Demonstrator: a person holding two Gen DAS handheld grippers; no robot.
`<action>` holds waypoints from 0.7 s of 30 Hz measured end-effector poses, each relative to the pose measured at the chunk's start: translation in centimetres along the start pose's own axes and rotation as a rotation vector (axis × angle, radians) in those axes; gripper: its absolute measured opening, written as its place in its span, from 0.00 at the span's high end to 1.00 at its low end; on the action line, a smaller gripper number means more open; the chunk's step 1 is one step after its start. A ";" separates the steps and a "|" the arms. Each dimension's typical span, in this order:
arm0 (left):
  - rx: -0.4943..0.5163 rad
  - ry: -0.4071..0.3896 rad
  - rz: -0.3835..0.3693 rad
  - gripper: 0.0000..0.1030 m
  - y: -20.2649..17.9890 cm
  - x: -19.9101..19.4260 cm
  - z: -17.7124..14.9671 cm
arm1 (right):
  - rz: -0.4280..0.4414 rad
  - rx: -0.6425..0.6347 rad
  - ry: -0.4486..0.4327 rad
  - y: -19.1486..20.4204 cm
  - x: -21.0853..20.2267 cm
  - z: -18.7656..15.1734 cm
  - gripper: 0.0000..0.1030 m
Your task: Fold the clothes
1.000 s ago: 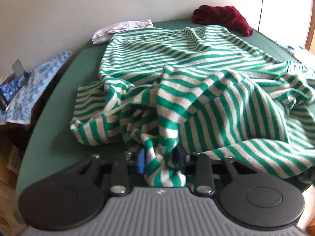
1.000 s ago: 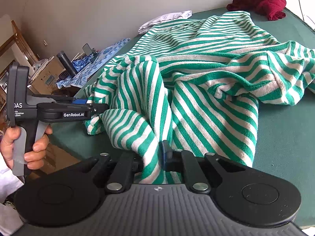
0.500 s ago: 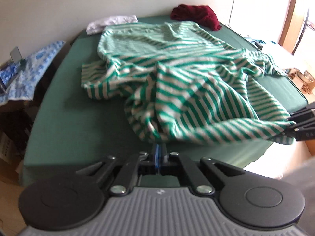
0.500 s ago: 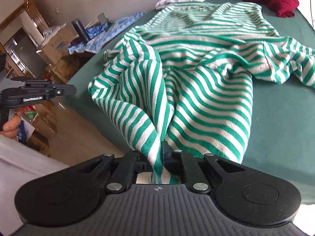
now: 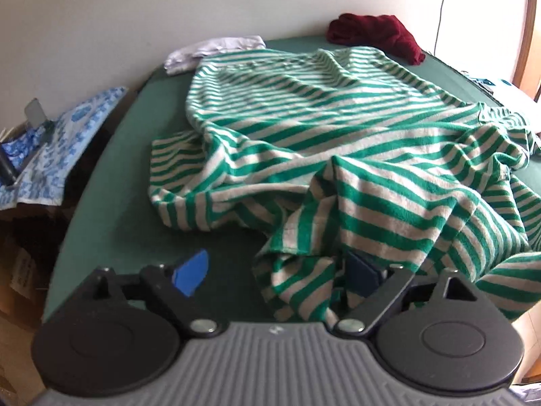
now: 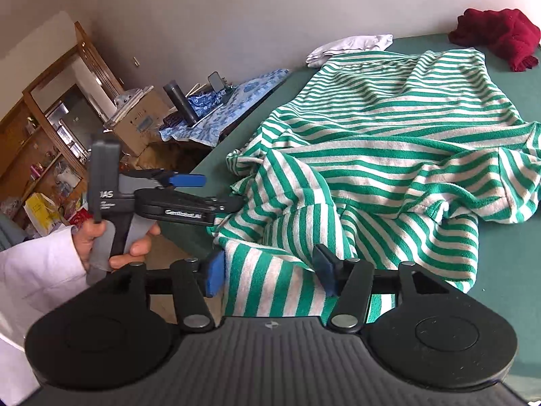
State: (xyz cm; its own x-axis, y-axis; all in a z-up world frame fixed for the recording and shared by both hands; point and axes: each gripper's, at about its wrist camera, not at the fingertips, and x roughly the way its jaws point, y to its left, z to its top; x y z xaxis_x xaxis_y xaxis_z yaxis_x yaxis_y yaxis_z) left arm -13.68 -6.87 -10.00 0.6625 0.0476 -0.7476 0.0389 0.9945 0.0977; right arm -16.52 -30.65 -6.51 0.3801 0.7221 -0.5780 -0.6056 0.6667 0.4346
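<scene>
A green-and-white striped garment (image 5: 338,142) lies rumpled on the green table (image 5: 128,209); it also shows in the right wrist view (image 6: 389,155). My left gripper (image 5: 275,272) is open at the table's near edge, with the garment's hem lying loose between its blue pads (image 5: 189,272). My right gripper (image 6: 270,272) is open too, with a striped hem lying between its pads (image 6: 214,274). The left gripper shows from the side in the right wrist view (image 6: 182,199), held in a hand.
A dark red garment (image 5: 375,39) and a white one (image 5: 213,50) lie at the table's far edge. A blue patterned cloth (image 5: 57,149), a dark bottle (image 6: 179,105), a cardboard box (image 6: 138,125) and wooden shelves (image 6: 44,128) stand to the left.
Both grippers were shut on the striped garment's hem and have opened, letting it drop at the table's near edge. Both have come back in low over the table.
</scene>
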 end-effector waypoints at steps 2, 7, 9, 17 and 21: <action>-0.004 0.022 -0.032 0.28 -0.2 1.1 0.0 | -0.055 -0.046 0.033 0.2 0.0 -0.2 0.35; -0.053 0.024 -0.114 0.71 -0.5 -0.4 -1.2 | -0.136 -0.093 0.101 -0.7 -2.0 -1.9 0.35; -0.046 0.019 -0.111 0.74 -0.9 -1.3 -1.7 | -0.117 -0.069 0.081 -0.9 -3.0 -1.9 0.35; -0.031 0.022 -0.080 0.92 -1.3 -3.5 -2.5 | -0.051 0.025 -0.072 -0.3 -0.3 0.5 0.26; -0.060 0.033 -0.066 0.93 -0.6 -4.4 -3.2 | -0.128 -0.068 -0.071 -0.2 5.0 1.1 0.27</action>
State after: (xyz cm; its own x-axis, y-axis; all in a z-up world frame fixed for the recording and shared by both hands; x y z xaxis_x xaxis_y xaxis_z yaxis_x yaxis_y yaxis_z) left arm -18.97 -7.42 -8.88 0.6352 -0.0157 -0.7722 0.0356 0.9993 0.0089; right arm -13.74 -27.01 -8.70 0.5038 0.6450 -0.5746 -0.5939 0.7417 0.3118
